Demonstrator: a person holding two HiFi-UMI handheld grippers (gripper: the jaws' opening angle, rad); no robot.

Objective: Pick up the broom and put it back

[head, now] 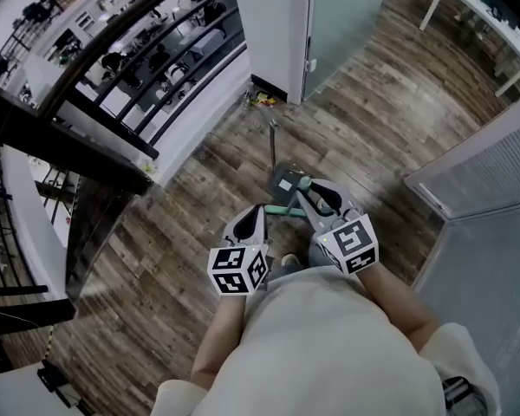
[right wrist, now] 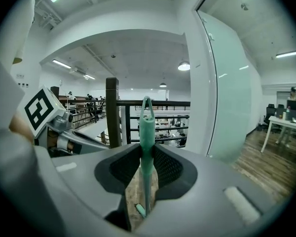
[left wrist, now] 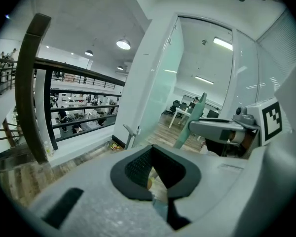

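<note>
Broom (right wrist: 147, 122) is in hand, its handle clamped in the right claw (right wrist: 147, 149), the left claw (left wrist: 153, 153) closed and empty, but putting it back is still to do.

Left gripper (head: 256, 213) jaws together, empty; right gripper (head: 310, 196) jaws clamped

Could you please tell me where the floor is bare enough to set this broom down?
Bare wood floor lies between the glass door and the louvred white panel, room for the broom. Another free strip runs left of the left tongs, along the railing's white base. It is crowded ahead, around the dustpan and its upright pole.
</note>
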